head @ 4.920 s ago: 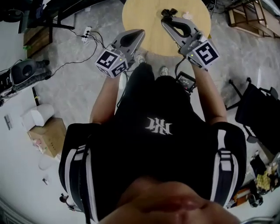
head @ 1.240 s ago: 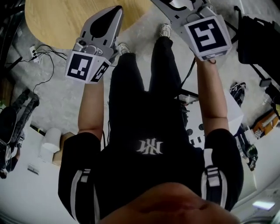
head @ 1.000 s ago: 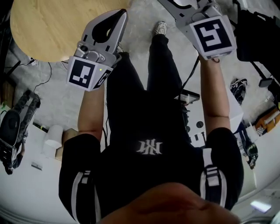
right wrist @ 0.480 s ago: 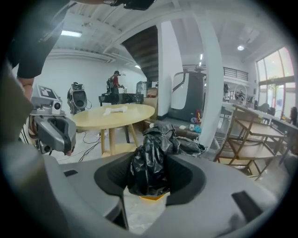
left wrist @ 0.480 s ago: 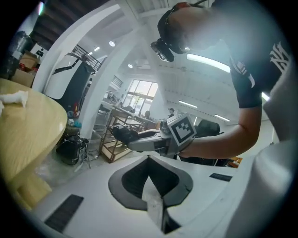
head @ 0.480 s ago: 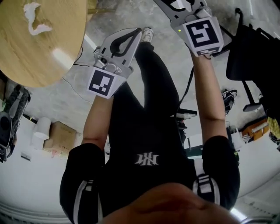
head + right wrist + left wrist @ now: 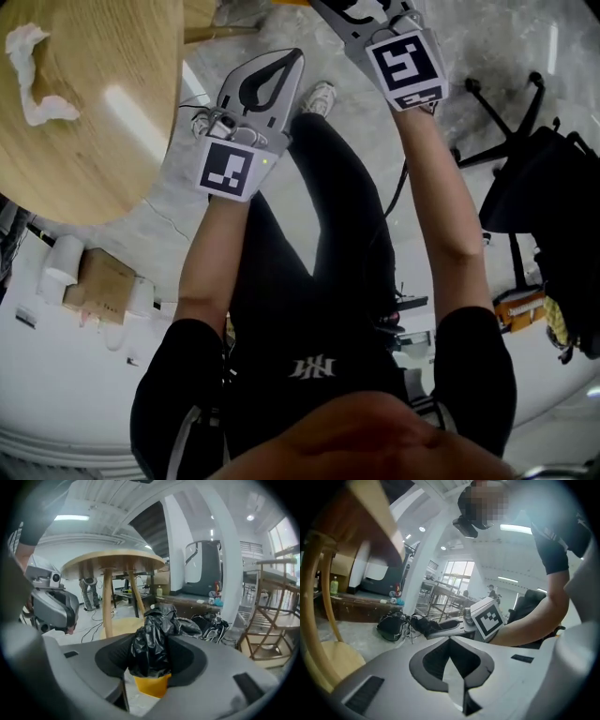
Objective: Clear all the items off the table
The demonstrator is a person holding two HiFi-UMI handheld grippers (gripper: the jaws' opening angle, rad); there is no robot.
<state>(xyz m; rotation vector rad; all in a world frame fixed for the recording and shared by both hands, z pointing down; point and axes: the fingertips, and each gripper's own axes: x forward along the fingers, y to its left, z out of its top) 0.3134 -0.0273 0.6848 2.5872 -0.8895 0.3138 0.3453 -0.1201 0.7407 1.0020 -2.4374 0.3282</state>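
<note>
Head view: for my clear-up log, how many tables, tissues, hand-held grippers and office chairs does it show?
Round wooden table: 1
Crumpled white tissue: 1
Hand-held grippers: 2, the left hand-held gripper and the right hand-held gripper
Black office chair: 1
Total: 5
</note>
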